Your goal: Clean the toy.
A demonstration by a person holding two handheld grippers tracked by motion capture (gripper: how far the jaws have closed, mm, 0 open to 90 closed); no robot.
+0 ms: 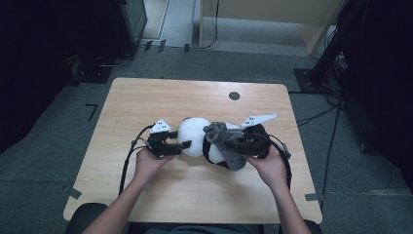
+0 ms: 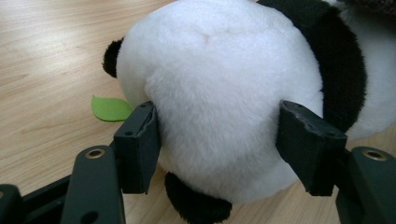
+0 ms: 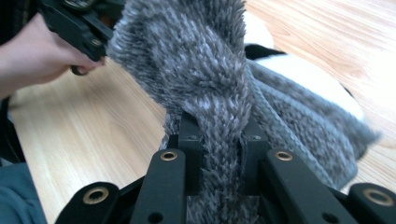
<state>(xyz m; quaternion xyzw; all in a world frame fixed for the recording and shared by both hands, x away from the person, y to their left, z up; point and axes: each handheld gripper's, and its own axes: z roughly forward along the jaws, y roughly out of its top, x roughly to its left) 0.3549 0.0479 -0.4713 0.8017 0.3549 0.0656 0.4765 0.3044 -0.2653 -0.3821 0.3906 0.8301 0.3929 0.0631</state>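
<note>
Pale wooden table [image 1: 146, 102] under dim light, dark carpet all round. Lay near the middle, a little toward the near edge: a black-and-white stuffed panda [image 1: 195, 136], on its side. Looked soft, light and squashy, likely to give under any pinch; best taken across the round white head or the body, never by an ear. Draped over its far half: a grey knitted scarf [image 1: 229, 144], limp and stretchy, liable to slip or snag, best pinched on a bunched fold. Left gripper [image 2: 217, 140] stood about half open, pads pressed into the white plush on either side of the head. Right gripper [image 3: 219, 161] was nearly closed, clamped on a thick fold of the knit. Peeped out beside the head in the left gripper view: a small green felt leaf [image 2: 111, 108], flat on the wood.
</note>
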